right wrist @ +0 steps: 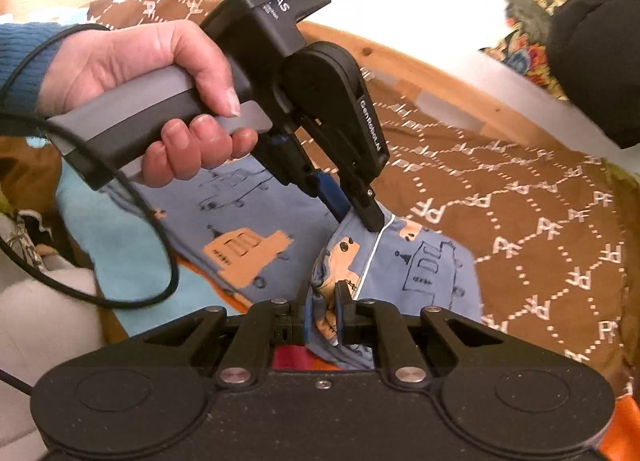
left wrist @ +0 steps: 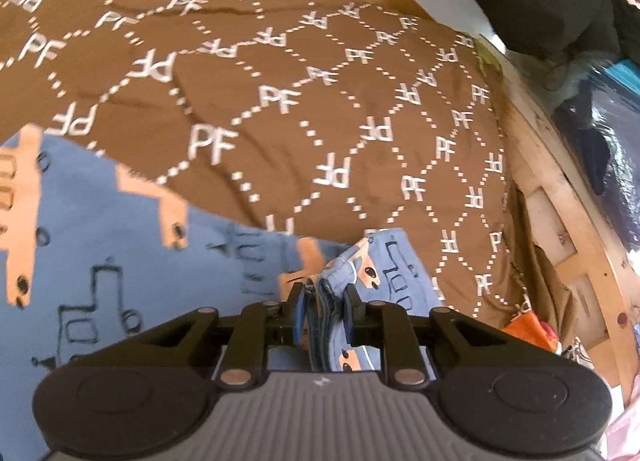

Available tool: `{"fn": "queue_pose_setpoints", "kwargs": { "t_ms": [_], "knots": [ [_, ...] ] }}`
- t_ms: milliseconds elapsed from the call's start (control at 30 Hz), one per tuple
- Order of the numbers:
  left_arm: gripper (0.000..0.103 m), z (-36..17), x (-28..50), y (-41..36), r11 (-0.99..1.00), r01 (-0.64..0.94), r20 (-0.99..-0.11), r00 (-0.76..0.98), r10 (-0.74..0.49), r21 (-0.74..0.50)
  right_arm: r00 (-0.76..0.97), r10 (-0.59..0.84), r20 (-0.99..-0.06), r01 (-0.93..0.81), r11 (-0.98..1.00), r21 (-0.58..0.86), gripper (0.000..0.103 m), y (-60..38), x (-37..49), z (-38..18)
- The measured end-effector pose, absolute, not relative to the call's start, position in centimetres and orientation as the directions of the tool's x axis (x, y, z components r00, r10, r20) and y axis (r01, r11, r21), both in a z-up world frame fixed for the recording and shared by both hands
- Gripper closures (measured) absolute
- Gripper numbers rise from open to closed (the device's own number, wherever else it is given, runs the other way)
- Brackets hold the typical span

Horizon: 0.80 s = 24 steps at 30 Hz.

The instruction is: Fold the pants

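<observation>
Blue pants [right wrist: 256, 237], printed with orange and outlined vehicles, spread over a brown bedspread [right wrist: 540, 221] patterned with white "PF" letters and dotted diamonds. Nearest in the right wrist view: right gripper [right wrist: 323, 311] clenched on a bunched fold of the pants. Just beyond: left gripper [right wrist: 354, 217], gripped by a bare hand [right wrist: 160, 101] with blue knit sleeve [right wrist: 24, 61], pinching the same raised edge beside a white seam line. Black cable [right wrist: 132, 197] looped under the hand. In the left wrist view: left gripper [left wrist: 324, 301] clamped on thick gathered fabric of the pants [left wrist: 120, 253]. Farther: wooden bed frame [left wrist: 560, 189] bordering the bedspread [left wrist: 280, 61].
</observation>
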<state>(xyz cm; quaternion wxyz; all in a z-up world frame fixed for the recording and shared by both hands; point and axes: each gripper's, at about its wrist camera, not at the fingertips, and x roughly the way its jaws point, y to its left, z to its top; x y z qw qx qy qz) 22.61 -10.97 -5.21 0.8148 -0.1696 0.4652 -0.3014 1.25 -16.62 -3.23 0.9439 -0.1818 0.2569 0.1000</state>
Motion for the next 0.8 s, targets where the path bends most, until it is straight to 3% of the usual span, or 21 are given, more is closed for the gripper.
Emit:
{"fn": "queue_pose_setpoints", "kwargs": {
  "t_ms": [600,800],
  "knots": [
    [0.082,-7.1,21.7,-9.4,0.73,0.31,-0.606,0.413,-0.68,-0.608,0.825,0.069,-0.56,-0.296,0.898,-0.325,0.09,-15.5,1.9,-3.5],
    [0.082,-6.1,21.7,-8.6,0.751,0.295,-0.626,0.419,-0.657,-0.591,0.819,0.113,-0.563,-0.301,0.919,-0.254,0.09,-15.5,2.4,-2.3]
  ]
}}
